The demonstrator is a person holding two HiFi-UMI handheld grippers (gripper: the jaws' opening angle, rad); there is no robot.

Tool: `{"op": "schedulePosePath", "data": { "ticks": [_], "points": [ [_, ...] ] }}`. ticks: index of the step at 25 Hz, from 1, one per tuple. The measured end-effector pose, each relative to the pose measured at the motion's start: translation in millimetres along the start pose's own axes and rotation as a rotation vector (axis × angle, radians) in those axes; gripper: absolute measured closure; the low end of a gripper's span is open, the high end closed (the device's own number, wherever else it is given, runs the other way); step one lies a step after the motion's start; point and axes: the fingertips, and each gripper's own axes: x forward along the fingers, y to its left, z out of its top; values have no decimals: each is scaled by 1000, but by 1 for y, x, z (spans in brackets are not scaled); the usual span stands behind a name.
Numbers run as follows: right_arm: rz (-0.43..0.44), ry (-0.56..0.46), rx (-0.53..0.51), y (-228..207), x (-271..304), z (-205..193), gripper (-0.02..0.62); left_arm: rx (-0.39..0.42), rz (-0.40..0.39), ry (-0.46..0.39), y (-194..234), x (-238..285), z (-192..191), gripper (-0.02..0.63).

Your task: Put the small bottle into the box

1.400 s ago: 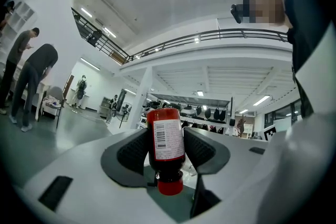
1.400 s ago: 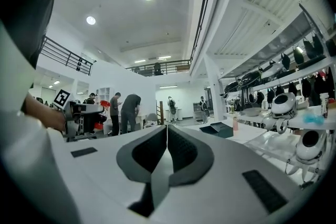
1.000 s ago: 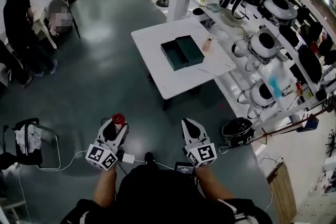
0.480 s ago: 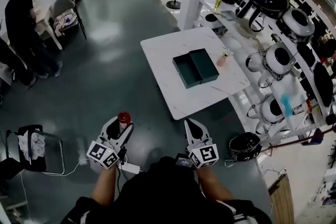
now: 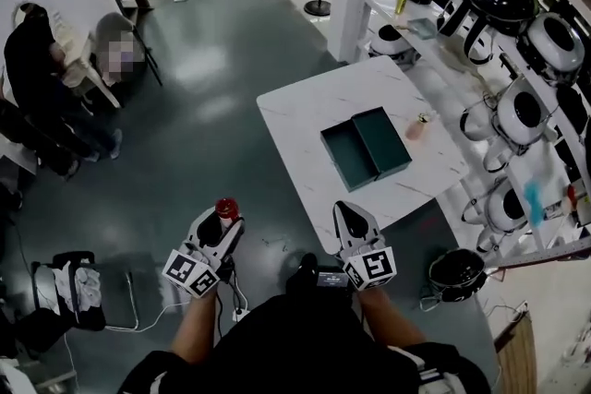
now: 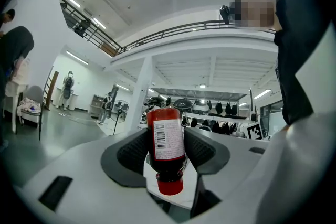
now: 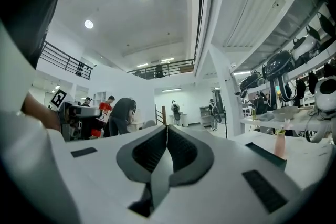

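My left gripper [image 5: 220, 224] has its jaws clamped on the small bottle [image 6: 167, 145]. My right gripper [image 5: 355, 219] is closed on nothing. The open box [image 5: 366, 147] sits mid-desk [image 5: 300, 111], well ahead of me. The pickup looks done; carrying and placing are left.

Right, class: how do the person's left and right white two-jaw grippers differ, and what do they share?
The left gripper is shut on a small dark-red bottle with a red cap; the right gripper is shut on nothing. In the head view the left hangs over grey floor, while the right overlaps the white table's near edge. Both carry marker cubes.
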Motion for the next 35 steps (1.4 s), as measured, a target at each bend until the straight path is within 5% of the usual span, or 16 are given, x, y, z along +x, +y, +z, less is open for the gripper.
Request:
{"op": "schedulePosePath", "data": {
  "ticks": [10, 19, 27, 31, 35],
  "points": [
    [-87, -40, -13, -73, 57, 21, 563, 13, -77, 27, 60, 110, 27, 382],
    [-301, -57, 16, -131, 44, 19, 563, 125, -310, 117, 66, 223, 35, 382],
    [-624, -20, 9, -182, 18, 3, 563, 397, -716, 262, 31, 339, -6, 382],
    [-807, -14, 36, -184, 13, -4, 563, 459, -953, 349, 9, 373, -36, 382],
    [-931, -9, 31, -181, 9, -6, 563, 622, -1186, 365, -15, 395, -65, 382]
  ]
}}
